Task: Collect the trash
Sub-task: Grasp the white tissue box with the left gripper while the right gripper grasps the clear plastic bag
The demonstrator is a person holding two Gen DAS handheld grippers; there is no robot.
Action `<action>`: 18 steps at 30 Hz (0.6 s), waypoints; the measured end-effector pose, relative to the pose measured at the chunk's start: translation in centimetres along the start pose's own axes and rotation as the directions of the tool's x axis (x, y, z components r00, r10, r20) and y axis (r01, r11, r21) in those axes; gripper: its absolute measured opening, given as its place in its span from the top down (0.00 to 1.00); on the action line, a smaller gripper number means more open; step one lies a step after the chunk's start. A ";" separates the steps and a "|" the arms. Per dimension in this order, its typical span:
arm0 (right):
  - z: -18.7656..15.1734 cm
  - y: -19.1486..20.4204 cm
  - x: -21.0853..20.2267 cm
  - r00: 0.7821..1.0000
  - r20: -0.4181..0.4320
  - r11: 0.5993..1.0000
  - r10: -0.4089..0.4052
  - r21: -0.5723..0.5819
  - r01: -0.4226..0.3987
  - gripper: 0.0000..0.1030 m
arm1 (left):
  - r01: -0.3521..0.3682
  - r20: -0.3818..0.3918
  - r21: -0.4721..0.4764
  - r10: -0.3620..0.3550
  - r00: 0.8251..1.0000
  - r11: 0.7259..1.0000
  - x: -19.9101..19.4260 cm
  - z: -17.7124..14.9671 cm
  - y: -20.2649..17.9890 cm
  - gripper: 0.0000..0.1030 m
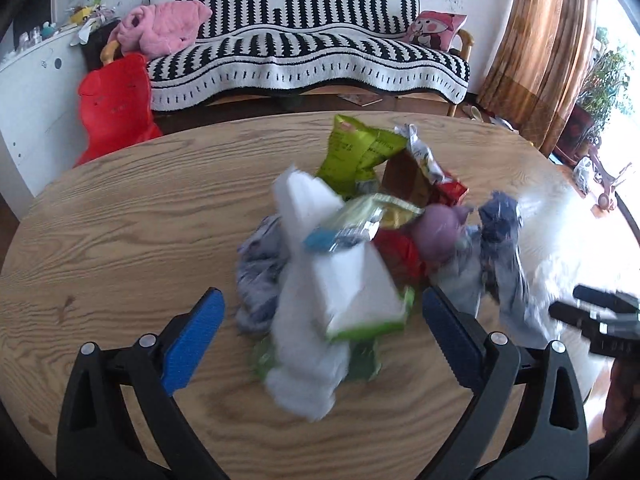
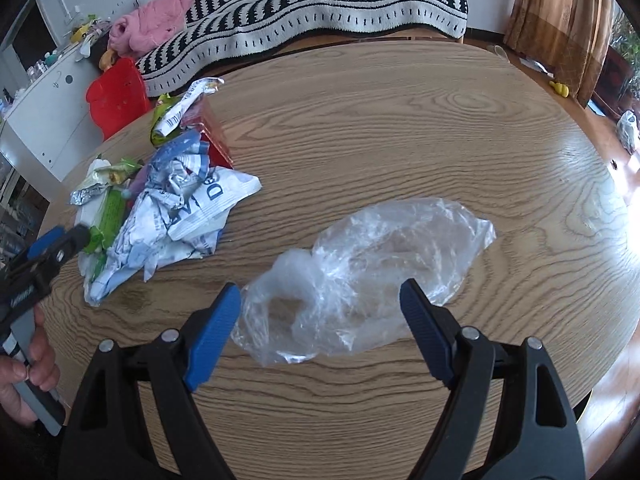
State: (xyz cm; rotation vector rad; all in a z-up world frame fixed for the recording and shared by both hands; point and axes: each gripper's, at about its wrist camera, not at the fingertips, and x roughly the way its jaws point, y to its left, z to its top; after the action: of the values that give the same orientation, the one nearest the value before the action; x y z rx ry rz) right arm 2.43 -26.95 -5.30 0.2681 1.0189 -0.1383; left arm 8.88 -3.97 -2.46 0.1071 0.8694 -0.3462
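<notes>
A heap of trash (image 1: 352, 240) lies on the round wooden table (image 1: 140, 220): green snack wrappers, a white carton, red packets and crumpled blue-and-white wrappers. My left gripper (image 1: 320, 308) stands open just above the near end of the heap, a blue pad on each side of the white carton, not pressing it. In the right wrist view a clear plastic bag (image 2: 360, 276) lies flat on the table. My right gripper (image 2: 320, 300) hangs open over its near end, jaws wide and not gripping it. The heap (image 2: 160, 200) sits left of the bag.
A striped sofa (image 1: 312, 48) with a pink garment (image 1: 160, 28) and a cushion stands beyond the table. A red plastic stool (image 1: 116, 108) is by the table's far left edge. A curtain (image 1: 540, 48) hangs at right. A hand (image 2: 24, 364) holds the left gripper's handle.
</notes>
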 end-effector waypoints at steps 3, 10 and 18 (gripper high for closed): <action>-0.1 0.5 0.3 1.000 0.000 1.000 -0.013 -0.015 0.013 0.23 | -0.031 -0.019 0.016 0.032 0.999 0.999 1.8 0.9 -0.5 0.07; -0.5 0.8 2.4 0.998 -0.060 0.999 -0.031 -0.042 0.028 0.68 | 0.035 -0.062 -0.066 -0.039 0.997 0.997 1.8 0.4 0.6 0.49; -1.0 1.0 -1.1 0.998 0.057 0.996 0.028 -0.081 -0.023 0.91 | 0.099 0.040 -0.105 -0.095 0.995 0.990 -4.2 0.2 1.8 0.64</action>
State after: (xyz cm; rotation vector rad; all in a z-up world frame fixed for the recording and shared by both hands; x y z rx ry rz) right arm 1.29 -25.72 -4.69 0.2027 0.9608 -0.0814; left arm 7.13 -1.25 0.79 -0.0408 0.8587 -0.3901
